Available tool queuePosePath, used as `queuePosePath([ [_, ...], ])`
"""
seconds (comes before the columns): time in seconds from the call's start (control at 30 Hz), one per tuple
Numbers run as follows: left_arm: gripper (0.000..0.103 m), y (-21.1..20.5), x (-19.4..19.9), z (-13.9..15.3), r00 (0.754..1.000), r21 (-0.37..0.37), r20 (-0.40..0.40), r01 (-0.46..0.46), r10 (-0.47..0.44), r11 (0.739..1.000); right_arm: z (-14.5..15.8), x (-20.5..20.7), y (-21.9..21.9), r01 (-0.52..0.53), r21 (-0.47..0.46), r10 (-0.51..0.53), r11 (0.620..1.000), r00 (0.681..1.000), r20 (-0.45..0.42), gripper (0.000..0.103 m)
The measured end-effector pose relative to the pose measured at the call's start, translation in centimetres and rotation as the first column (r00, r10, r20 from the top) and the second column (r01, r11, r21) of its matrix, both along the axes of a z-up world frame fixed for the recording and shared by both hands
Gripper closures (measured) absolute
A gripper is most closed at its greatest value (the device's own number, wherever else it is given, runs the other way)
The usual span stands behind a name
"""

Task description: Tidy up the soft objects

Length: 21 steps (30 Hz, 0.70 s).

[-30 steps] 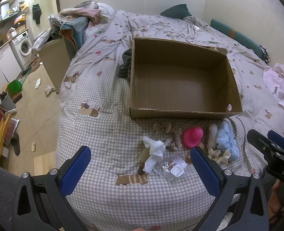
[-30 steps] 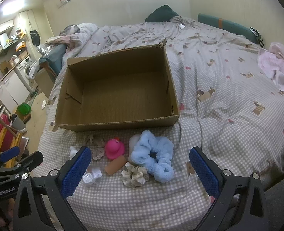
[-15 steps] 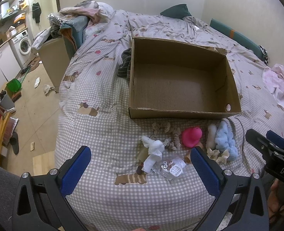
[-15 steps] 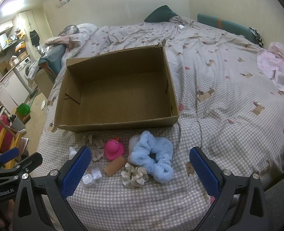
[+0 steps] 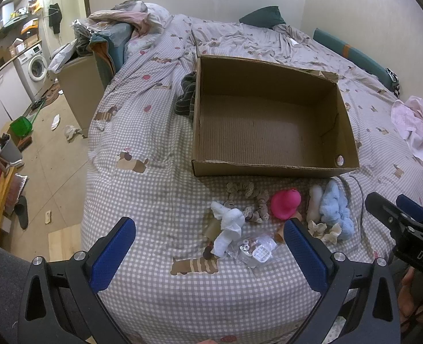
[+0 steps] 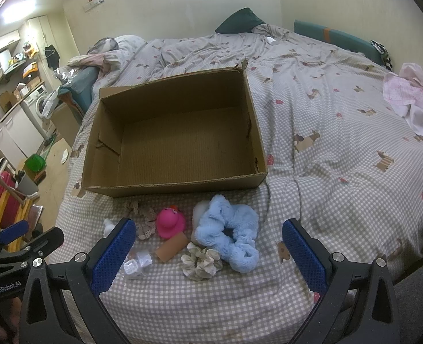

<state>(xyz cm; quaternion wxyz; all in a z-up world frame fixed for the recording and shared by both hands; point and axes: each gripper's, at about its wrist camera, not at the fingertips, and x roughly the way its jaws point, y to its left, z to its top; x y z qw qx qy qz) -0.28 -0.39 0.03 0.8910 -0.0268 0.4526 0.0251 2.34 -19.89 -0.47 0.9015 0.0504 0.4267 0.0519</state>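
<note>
An empty open cardboard box (image 5: 271,169) (image 6: 182,183) sits on the checked bed cover. In front of it lie a fluffy blue scrunchie (image 6: 228,236) (image 5: 333,209), a cream scrunchie (image 6: 201,263), a pink rubber duck (image 6: 170,222) (image 5: 286,203), a lacy beige scrunchie (image 5: 250,200), a white cloth (image 5: 228,226), a tan cylinder (image 6: 171,248) and a clear plastic packet (image 5: 254,248). My left gripper (image 5: 208,252) is open and empty above the near items. My right gripper (image 6: 208,255) is open and empty above the scrunchies.
A pink garment (image 6: 409,100) lies at the bed's right. Dark clothing (image 5: 185,97) lies against the box's left side. Piled bedding and a bin (image 5: 79,91) stand at the far left. The floor drops off left of the bed.
Both views have shifted slightly nearer the bed and box. No object has moved and both grippers stay open.
</note>
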Motion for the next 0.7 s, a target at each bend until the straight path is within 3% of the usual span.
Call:
queuePosePath([
  [0.7,0.000,0.19,-0.10,-0.11,1.000,-0.005,-0.006,-0.005,0.005,1.000,-0.02,-0.14,0.13,0.000,-0.001,0.000,1.000,1.000,0.000,0.000],
])
